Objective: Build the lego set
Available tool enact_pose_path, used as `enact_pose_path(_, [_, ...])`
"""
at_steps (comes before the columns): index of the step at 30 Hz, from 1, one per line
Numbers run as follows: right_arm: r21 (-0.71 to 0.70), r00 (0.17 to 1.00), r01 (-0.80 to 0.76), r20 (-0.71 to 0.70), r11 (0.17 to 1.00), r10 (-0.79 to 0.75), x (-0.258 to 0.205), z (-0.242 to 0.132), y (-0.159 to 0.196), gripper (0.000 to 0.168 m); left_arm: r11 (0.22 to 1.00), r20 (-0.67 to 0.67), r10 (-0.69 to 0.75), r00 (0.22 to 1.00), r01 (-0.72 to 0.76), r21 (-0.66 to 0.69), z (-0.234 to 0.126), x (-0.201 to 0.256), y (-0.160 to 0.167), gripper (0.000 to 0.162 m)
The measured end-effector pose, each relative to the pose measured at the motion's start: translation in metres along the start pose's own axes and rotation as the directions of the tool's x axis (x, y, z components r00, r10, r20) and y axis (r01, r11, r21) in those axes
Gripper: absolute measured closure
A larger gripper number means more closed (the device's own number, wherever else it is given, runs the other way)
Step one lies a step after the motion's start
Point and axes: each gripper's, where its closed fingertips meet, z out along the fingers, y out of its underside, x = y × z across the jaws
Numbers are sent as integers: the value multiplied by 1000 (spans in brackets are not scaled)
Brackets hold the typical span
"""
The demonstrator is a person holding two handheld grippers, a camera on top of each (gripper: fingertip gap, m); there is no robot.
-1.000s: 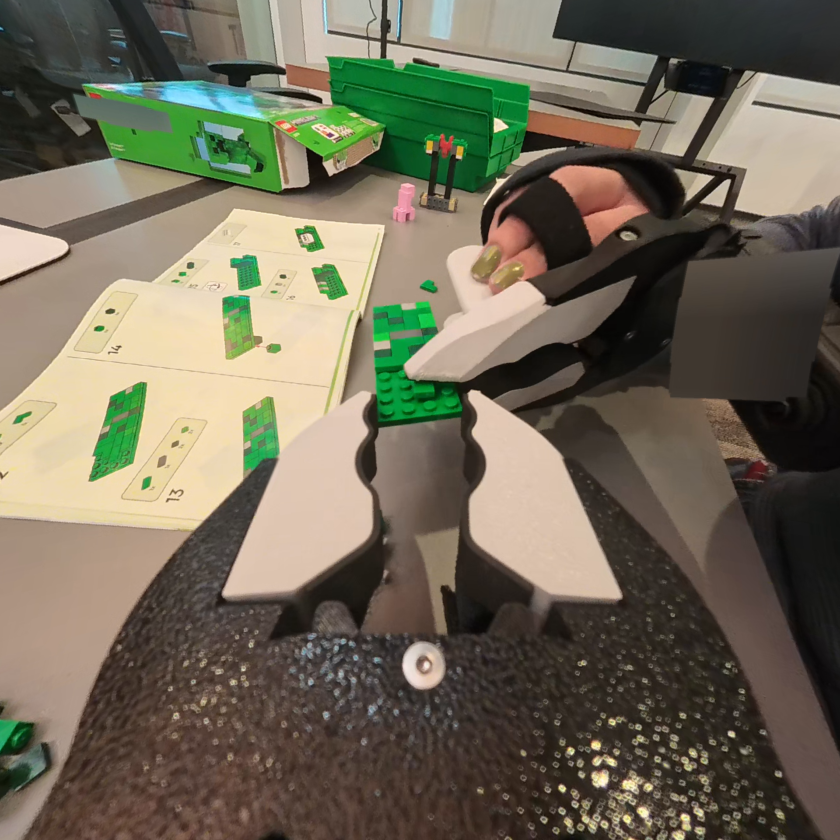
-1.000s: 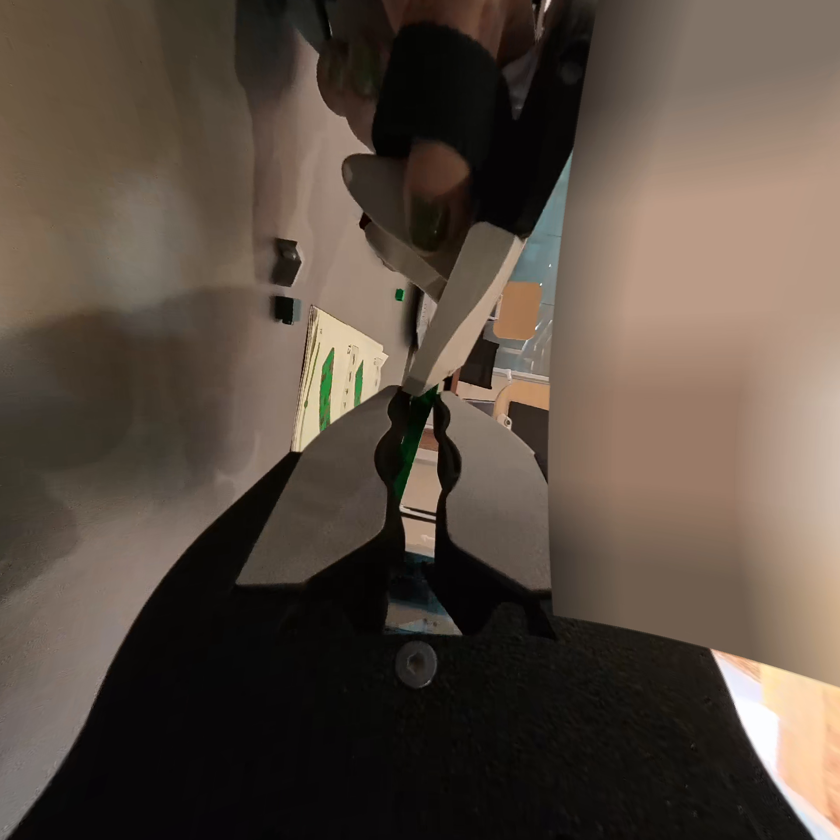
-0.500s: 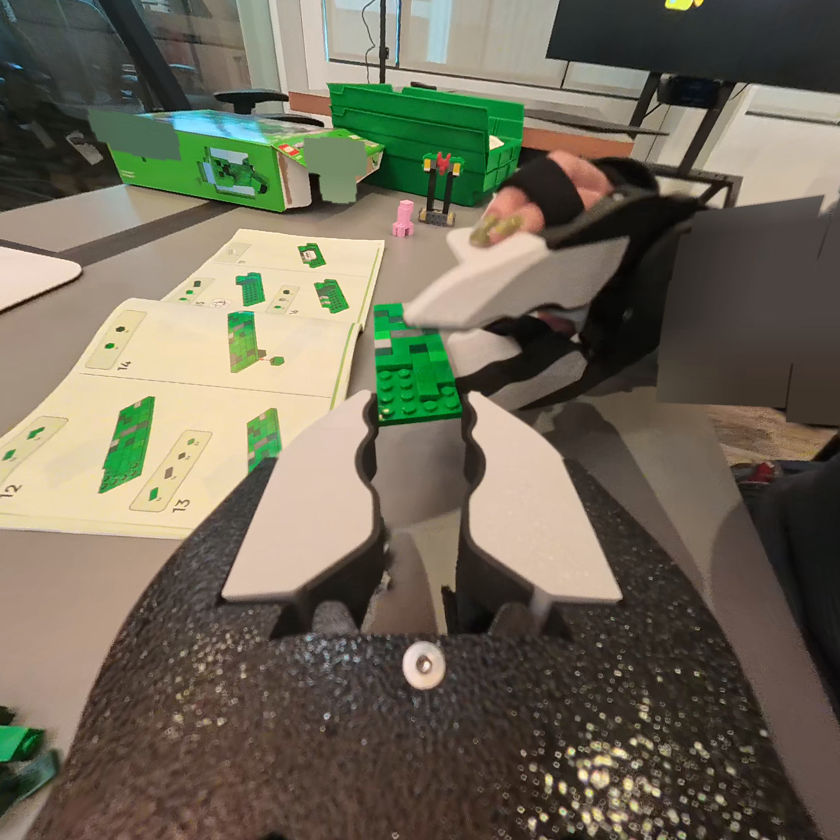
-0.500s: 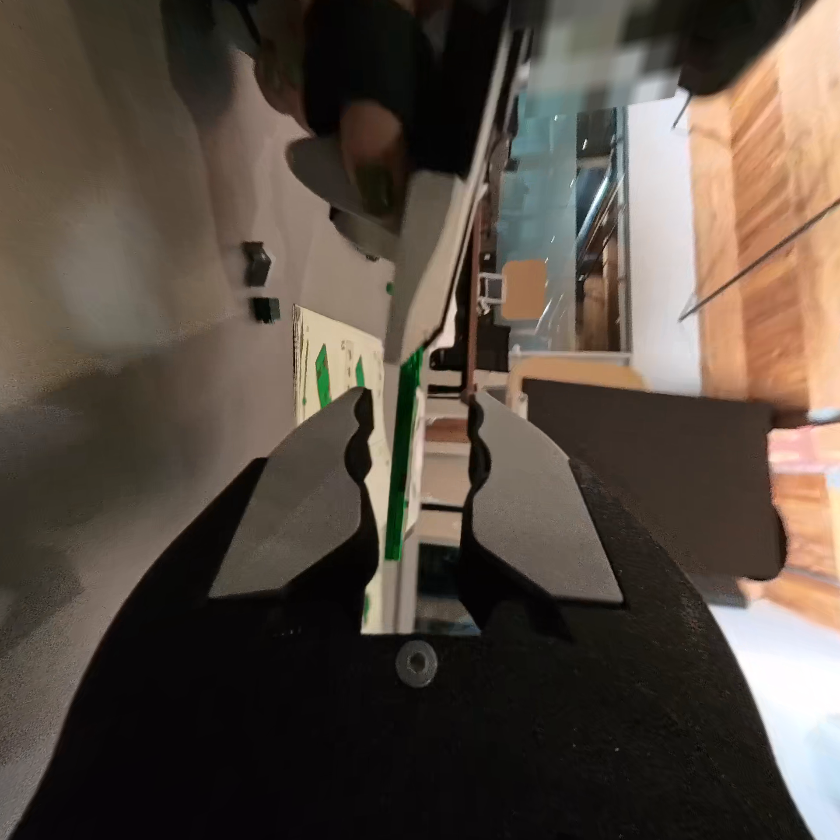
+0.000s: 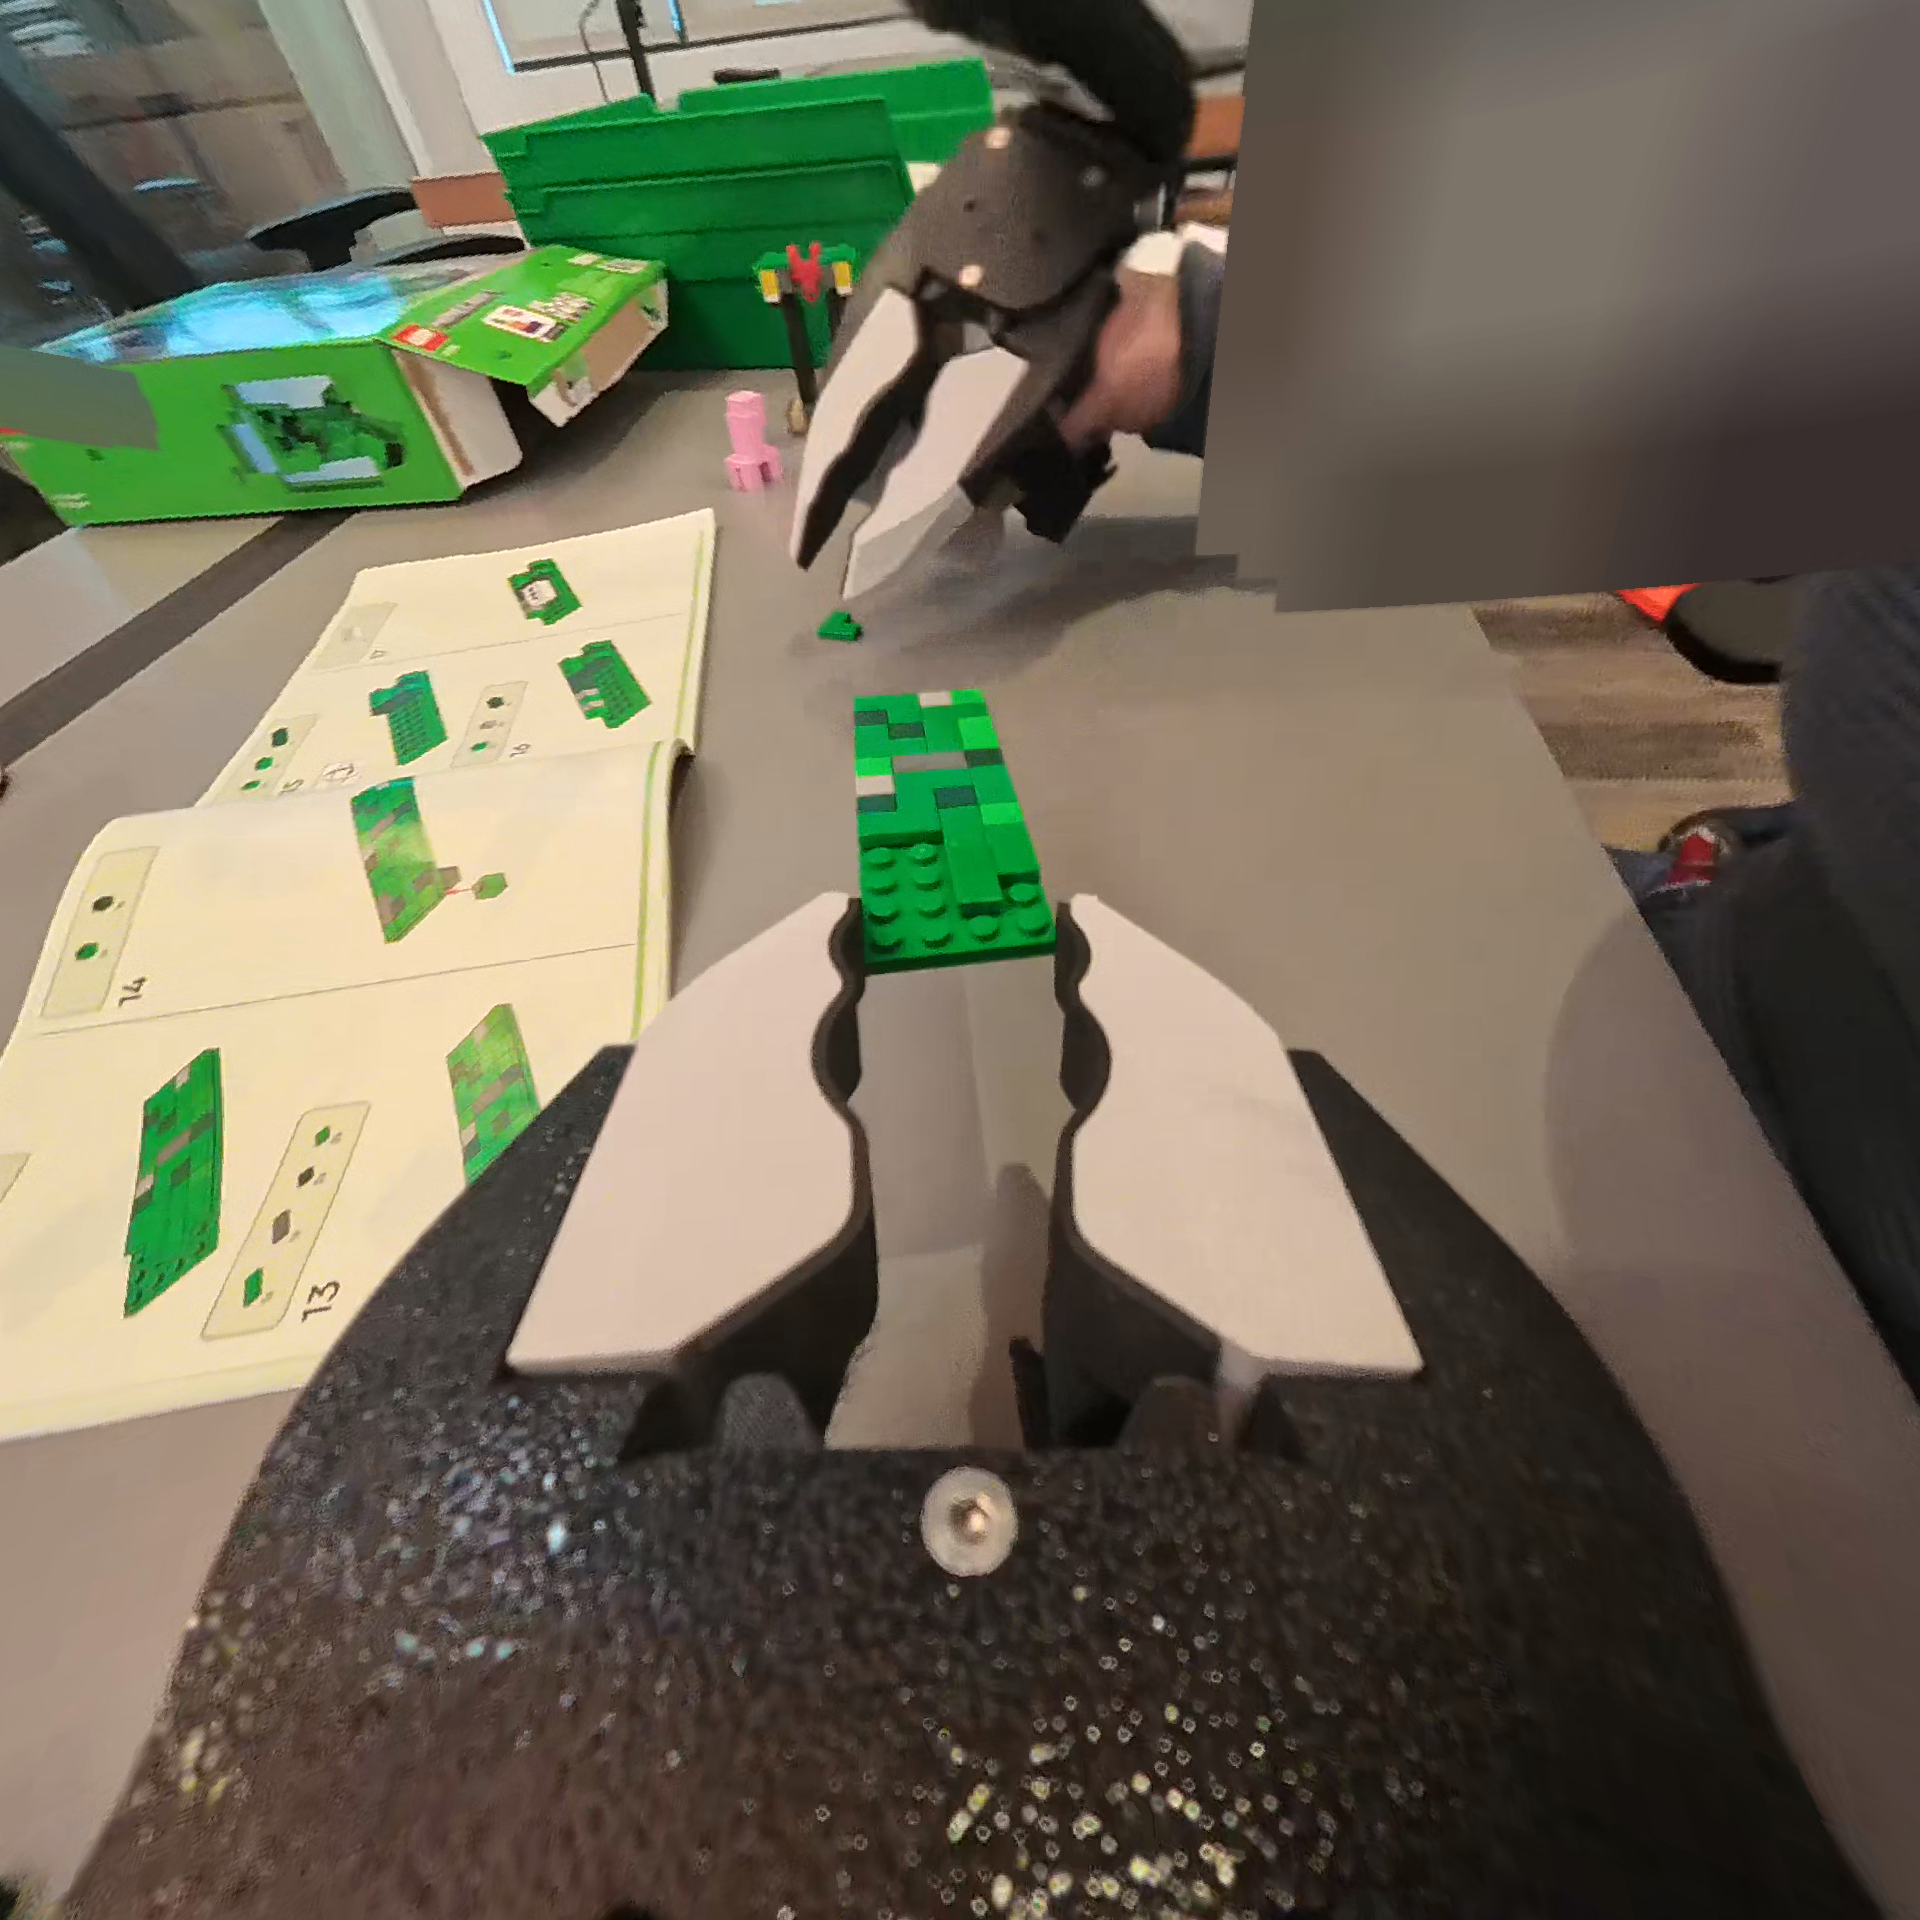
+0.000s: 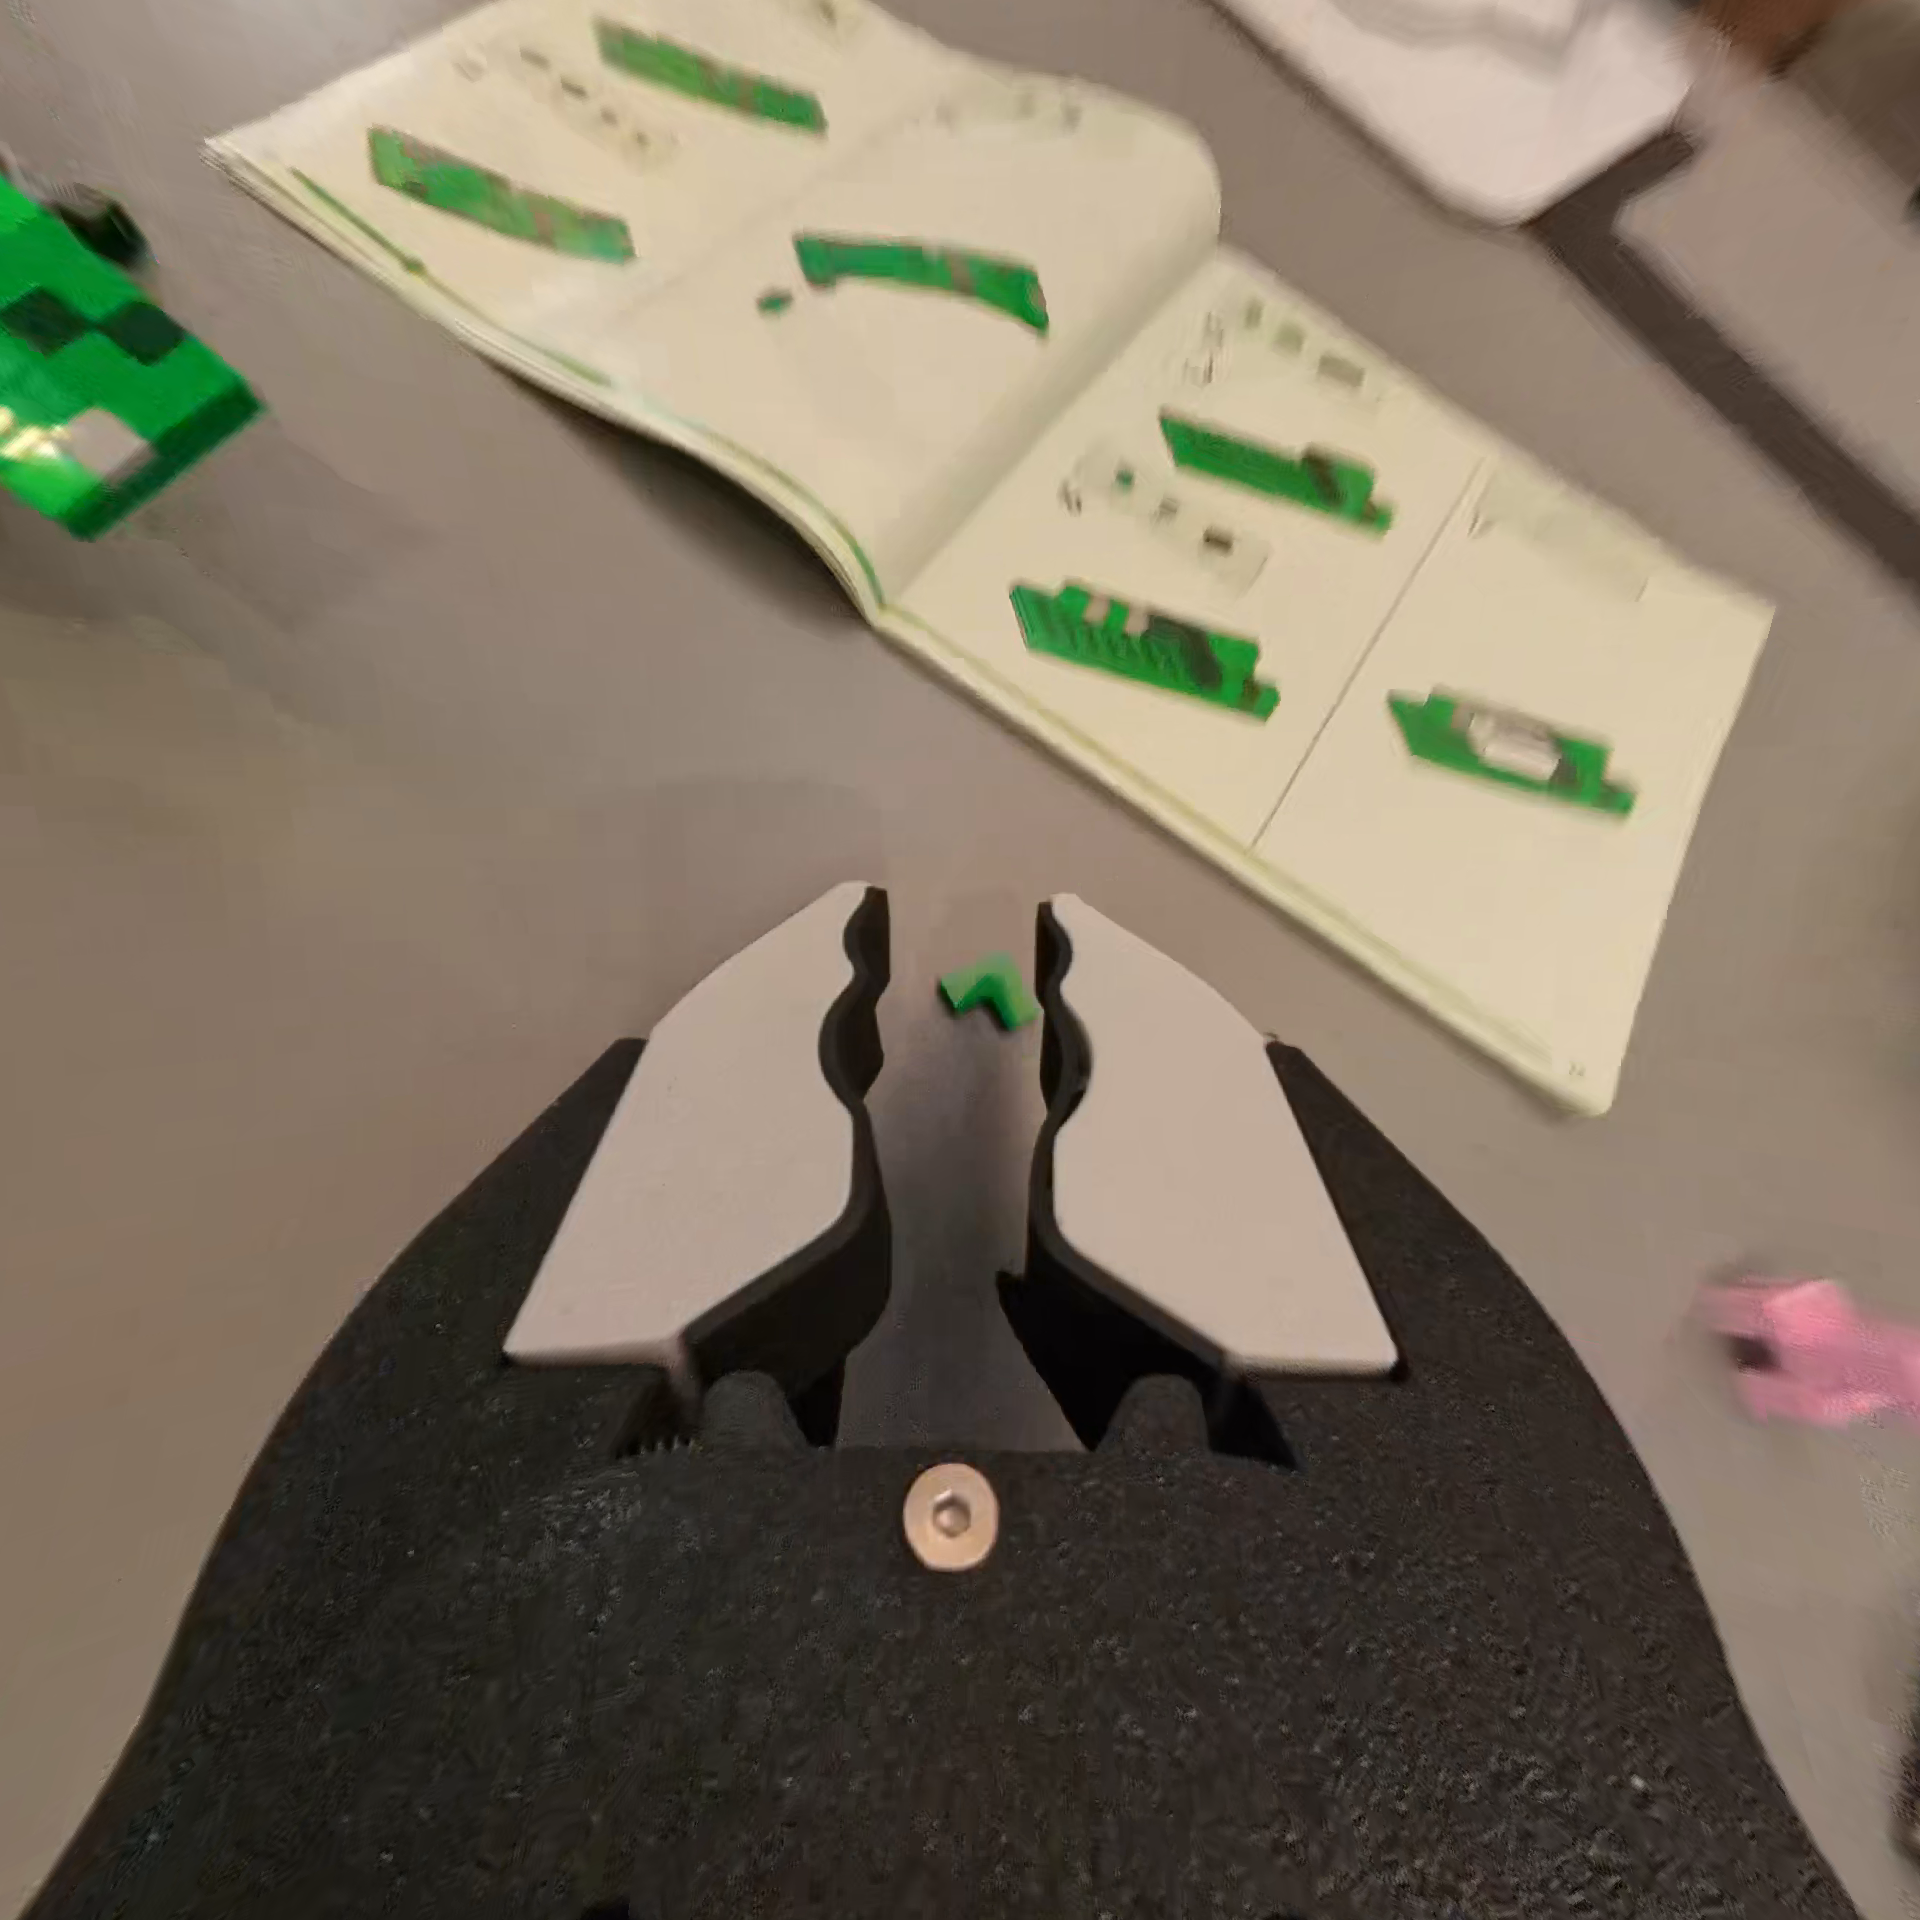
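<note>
Gripping the near end of the green plate assembly (image 5: pixel 951 831) between its fingertips, the left claw (image 5: pixel 956 930) holds it flat, low over the grey tabletop (image 5: pixel 1299 831), with the patterned tiles on the far half. Beyond it, the right claw (image 6: pixel 961 935) points down with its fingers parted and nothing between them, poised just above a small green L-shaped piece (image 6: pixel 985 992) lying on the tabletop. An open instruction booklet (image 5: pixel 395 883) lies left of the assembly. Farther back stand a pink figure (image 5: pixel 750 442), a small black-legged build (image 5: pixel 805 312), the opened green box (image 5: pixel 312 405) and a green bin (image 5: pixel 707 208).
</note>
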Motion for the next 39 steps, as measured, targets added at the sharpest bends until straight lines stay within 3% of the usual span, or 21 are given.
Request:
enact_pose_path(4, [-111,997,-78,21,991,81,7,4,17,142,1000,-1,11,1000,-11,-9,1,1,1,128])
enact_pose_path(8, [-172,1000,-23,-12,985,21,7,6,24,142,1000,-1,-12,1000,12,9,0,-1,-1,128])
enact_pose_path(39, [-184,987,-82,125,980,106,-6,-4,26,153,1000,8,-14,1000,14,18,-1,-2,-2,127])
